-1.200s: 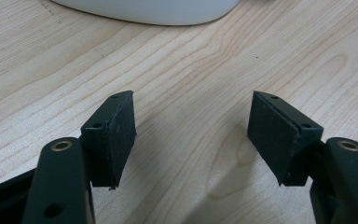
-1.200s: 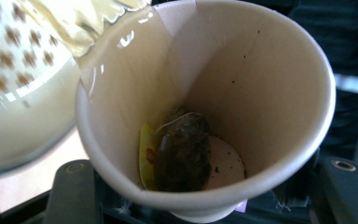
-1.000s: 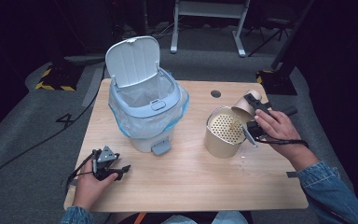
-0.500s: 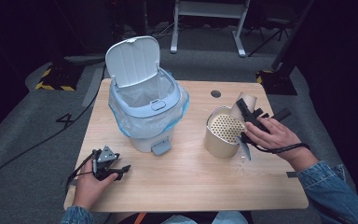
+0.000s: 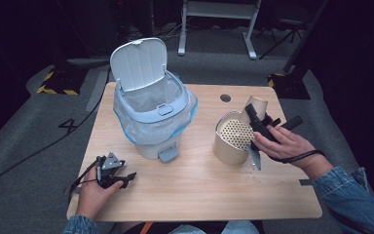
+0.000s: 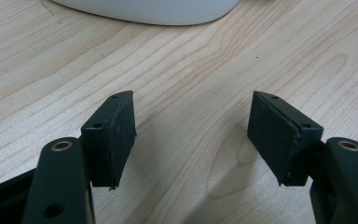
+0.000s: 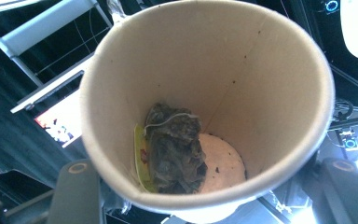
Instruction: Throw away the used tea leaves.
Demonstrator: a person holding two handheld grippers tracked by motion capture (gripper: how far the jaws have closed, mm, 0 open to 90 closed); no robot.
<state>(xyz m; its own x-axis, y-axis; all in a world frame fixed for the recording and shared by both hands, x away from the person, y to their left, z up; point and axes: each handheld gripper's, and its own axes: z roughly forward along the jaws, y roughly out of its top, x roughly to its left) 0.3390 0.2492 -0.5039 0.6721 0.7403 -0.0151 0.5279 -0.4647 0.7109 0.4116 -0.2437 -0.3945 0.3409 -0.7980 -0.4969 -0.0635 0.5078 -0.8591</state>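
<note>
Paper cup (image 7: pixel 205 93) with a used tea bag (image 7: pixel 175 149) stuck at its bottom is the object of the work, yet the biggest item on the wooden table (image 5: pixel 199 185) is the pale blue pedal bin (image 5: pixel 153 114), lined with a clear bag and standing with its lid up near the far left. Next in size comes the tan canister (image 5: pixel 231 139) with a perforated strainer top, right of centre. The cup sits tipped over that strainer, pinched across its body by the right gripper (image 5: pixel 258 124), whose jaws flank it in the right gripper view. The left gripper (image 6: pixel 191 126) rests near the front left edge with its jaws spread and nothing between them.

Judging by the tilt, the step in hand is draining the cup through the strainer; whether any liquid is running cannot be made out from above. The tea bag looks damp and clinging, so the next move probably calls for carrying the cup across to the open bin and tipping it steeply, perhaps with a shake, to drop the bag.
</note>
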